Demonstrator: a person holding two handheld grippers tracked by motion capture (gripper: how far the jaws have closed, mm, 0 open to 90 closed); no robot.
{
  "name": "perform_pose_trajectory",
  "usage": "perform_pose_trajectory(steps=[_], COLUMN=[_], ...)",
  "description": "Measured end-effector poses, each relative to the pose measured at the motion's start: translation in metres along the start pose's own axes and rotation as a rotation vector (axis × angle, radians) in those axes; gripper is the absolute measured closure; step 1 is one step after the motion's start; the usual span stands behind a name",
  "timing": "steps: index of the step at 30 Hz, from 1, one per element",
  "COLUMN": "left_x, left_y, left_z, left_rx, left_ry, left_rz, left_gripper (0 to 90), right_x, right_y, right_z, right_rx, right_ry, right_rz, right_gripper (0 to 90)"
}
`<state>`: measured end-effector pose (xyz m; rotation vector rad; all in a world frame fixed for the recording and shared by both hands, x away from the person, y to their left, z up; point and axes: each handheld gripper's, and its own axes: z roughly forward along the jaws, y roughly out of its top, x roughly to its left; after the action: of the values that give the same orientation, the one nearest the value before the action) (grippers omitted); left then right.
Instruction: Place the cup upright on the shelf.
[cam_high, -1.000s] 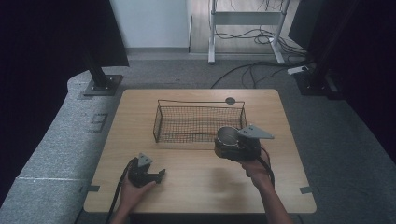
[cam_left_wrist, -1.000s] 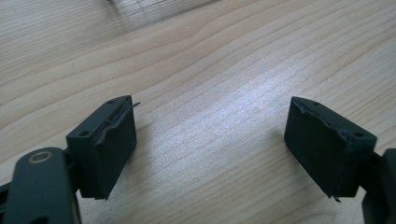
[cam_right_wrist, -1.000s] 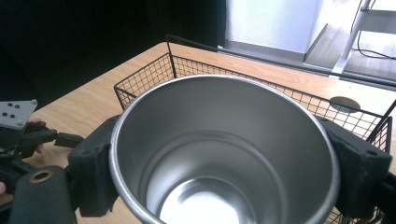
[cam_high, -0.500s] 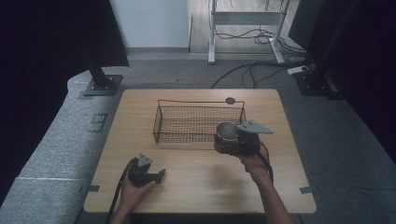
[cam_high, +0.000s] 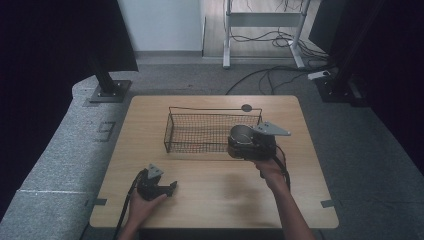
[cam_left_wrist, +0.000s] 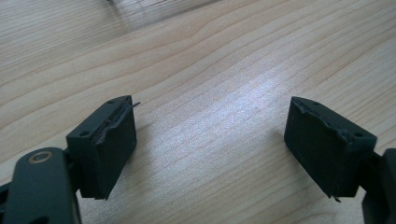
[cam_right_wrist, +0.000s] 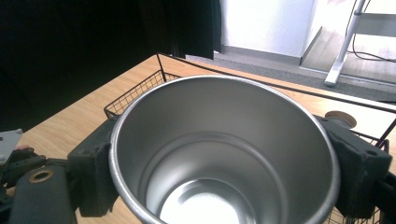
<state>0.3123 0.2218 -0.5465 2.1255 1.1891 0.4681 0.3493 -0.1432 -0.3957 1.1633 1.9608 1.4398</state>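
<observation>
One cup held at the basket's edge

Between my right gripper (cam_right_wrist: 224, 186) fingers (cam_right_wrist: 93, 172) sits a steel cup (cam_right_wrist: 219, 154), clamped at its sides, mouth up so it should lower cleanly. Just beyond them: the wire basket (cam_high: 200, 132). My left gripper (cam_left_wrist: 210, 154) fingers gape, empty, low over bare worktop (cam_left_wrist: 224, 70).

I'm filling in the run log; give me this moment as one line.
right gripper: shut on metal cup, at wire basket right end | left gripper: open, nothing held, low over table
</observation>
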Motion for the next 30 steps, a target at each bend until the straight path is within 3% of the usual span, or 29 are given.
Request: perform_pose_trajectory(steps=[22, 30], left_x=[0.000, 0.000], left_y=[0.000, 0.000], left_z=[0.000, 0.000], left_rx=[-0.001, -0.001], left_ry=[0.001, 0.000], left_rz=[0.000, 0.000], left_gripper=[16.9, 16.9], right_x=[0.000, -0.005], right_y=[0.015, 0.019], right_z=[0.023, 0.029], right_rx=[0.034, 0.035], right_ry=[-0.019, -0.028], right_rz=[-0.037, -0.026], right_gripper=[13.7, 13.7])
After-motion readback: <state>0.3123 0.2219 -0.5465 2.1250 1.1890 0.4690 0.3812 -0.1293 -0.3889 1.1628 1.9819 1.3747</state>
